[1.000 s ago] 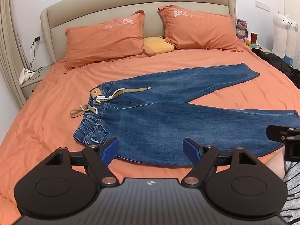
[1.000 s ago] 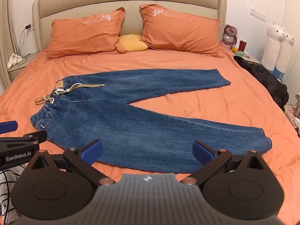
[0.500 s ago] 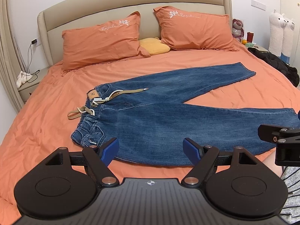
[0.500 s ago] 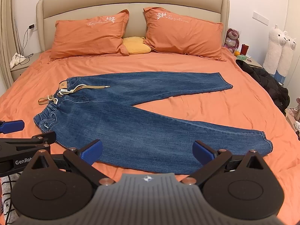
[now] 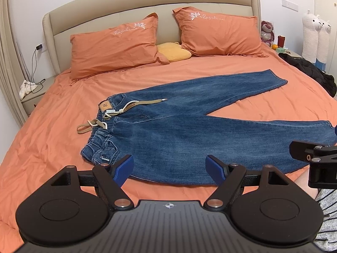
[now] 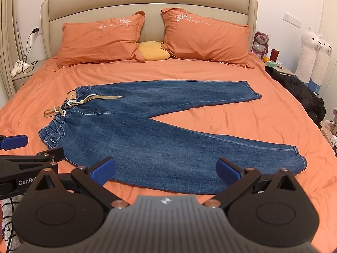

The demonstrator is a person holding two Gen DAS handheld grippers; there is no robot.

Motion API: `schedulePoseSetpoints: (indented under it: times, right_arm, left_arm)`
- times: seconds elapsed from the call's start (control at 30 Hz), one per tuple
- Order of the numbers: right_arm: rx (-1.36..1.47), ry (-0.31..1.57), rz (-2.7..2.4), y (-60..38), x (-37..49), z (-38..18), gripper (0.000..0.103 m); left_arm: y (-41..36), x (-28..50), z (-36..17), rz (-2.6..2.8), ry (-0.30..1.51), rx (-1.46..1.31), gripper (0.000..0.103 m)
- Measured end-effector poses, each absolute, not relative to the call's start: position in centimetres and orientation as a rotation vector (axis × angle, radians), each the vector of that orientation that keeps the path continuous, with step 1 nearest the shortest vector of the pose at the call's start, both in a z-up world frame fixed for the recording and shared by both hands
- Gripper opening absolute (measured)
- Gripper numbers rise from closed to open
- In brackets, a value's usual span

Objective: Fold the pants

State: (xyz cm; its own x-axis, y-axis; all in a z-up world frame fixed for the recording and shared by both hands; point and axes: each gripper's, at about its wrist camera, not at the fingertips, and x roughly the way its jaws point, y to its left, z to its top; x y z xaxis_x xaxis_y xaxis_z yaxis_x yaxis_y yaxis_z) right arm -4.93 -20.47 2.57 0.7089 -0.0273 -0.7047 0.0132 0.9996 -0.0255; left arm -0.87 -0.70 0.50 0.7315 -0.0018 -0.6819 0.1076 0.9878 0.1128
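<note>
A wide bed with an orange sheet [image 6: 210, 71] and padded beige headboard [image 6: 147, 2] fills the room, two orange pillows [image 6: 99, 40] propped at its head. Blue denim jeans [image 6: 147, 139] lie flat mid-bed, legs splayed right, waistband left with a tan drawstring [image 6: 101, 97]. The left gripper [image 5: 170, 169] and right gripper [image 6: 166, 169] hover wide open, empty, at the near hem. The right nightstand clutter is too small to identify.

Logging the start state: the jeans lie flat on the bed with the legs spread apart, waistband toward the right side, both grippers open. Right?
Almost. The waistband is toward the left side, as the right wrist view shows. The rest holds: the jeans lie flat on the bed, legs spread, with the left gripper and right gripper open.
</note>
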Motion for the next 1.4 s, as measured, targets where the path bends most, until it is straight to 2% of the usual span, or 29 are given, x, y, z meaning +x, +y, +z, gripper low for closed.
schedulePoseSetpoints:
  times: [1.4]
  right_arm:
    - [0.004, 0.789, -0.038, -21.02, -5.51, 2.09, 0.098]
  left_arm:
    - [-0.52, -1.31, 0.33, -0.061, 0.747, 0.154, 0.091]
